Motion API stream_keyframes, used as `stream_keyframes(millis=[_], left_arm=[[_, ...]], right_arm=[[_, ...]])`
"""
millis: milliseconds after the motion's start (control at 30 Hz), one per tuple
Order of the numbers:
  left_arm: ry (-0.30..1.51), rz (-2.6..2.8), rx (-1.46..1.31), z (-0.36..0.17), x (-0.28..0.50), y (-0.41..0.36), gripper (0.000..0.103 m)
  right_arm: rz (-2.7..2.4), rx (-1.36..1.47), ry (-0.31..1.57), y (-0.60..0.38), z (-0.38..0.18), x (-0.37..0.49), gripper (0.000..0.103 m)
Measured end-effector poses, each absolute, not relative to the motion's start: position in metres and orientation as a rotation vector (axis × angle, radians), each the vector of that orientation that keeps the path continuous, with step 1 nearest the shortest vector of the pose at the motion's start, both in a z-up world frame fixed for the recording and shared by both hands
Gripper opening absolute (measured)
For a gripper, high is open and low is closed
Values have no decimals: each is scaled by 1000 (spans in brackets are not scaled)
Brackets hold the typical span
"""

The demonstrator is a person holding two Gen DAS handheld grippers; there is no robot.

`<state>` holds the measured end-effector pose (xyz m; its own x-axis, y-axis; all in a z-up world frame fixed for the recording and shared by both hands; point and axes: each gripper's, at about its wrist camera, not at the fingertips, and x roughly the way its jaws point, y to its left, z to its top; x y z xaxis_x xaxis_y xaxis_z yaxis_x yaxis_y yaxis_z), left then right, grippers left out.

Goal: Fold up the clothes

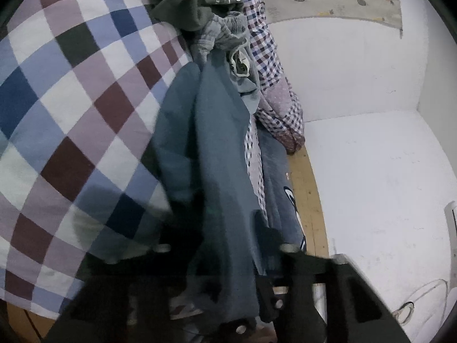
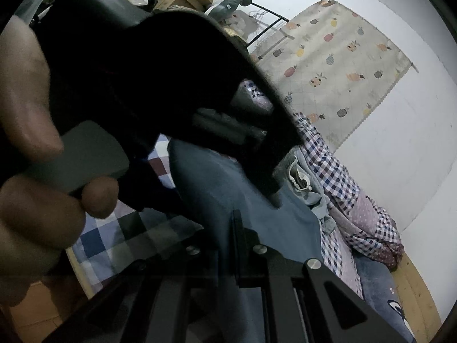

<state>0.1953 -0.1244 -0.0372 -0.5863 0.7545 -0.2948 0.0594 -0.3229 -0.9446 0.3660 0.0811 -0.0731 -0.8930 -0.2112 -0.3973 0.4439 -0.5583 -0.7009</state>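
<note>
Blue-grey garment [image 1: 211, 148]: soft matte knit, draped in long vertical folds over the checked bedsheet [image 1: 71, 108], a flat weave of white, blue, maroon and lilac squares. Its near end lies bunched between the black fingers of the left gripper [image 1: 225, 260], which pinch it.

Right gripper [image 2: 225, 245]: black plates with round metal bolts; the same blue-grey cloth lies flat just past and under the fingers; whether they are closed on it cannot be told.

Hand [image 2: 42, 188]: at near left, wrapped round a dark handle.

Gingham quilt [image 1: 274, 68]: crumpled, small checks, at right of the garment.

Pineapple-print cloth [image 2: 337, 65]: far, flat on the white wall
</note>
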Motion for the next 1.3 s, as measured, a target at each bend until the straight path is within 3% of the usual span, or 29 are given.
stream_keyframes(millis=[67,233,267,333,400,500,633,1300], left_arm=[[-1433,1971,-1053,-35,194,-123,19],[-1420,1988,-1054,-32,194,-123,16],[-1421,1989,-1054,-31,194,-123,15],[-1419,1989,-1052,-30,194,-123,14],[-1404,1996,-1049,-28,195,-123,14],[-1403,1983,-1051,-26,198,-124,13],[-1406,1969,-1047,-22,202,-126,12],[-1478,1926,-1000,-9,201,-135,10]], right_arm=[[-2452,375,1221,81,-74,367,5],[-2449,355,1275,81,-80,371,8],[-2448,349,1292,81,-82,372,12],[-2452,340,1322,82,-85,375,32],[-2464,337,1343,87,-87,376,42],[-2492,335,1409,96,-93,376,47],[-2538,372,1485,113,-104,367,64],[-2744,640,1739,291,-110,310,66]])
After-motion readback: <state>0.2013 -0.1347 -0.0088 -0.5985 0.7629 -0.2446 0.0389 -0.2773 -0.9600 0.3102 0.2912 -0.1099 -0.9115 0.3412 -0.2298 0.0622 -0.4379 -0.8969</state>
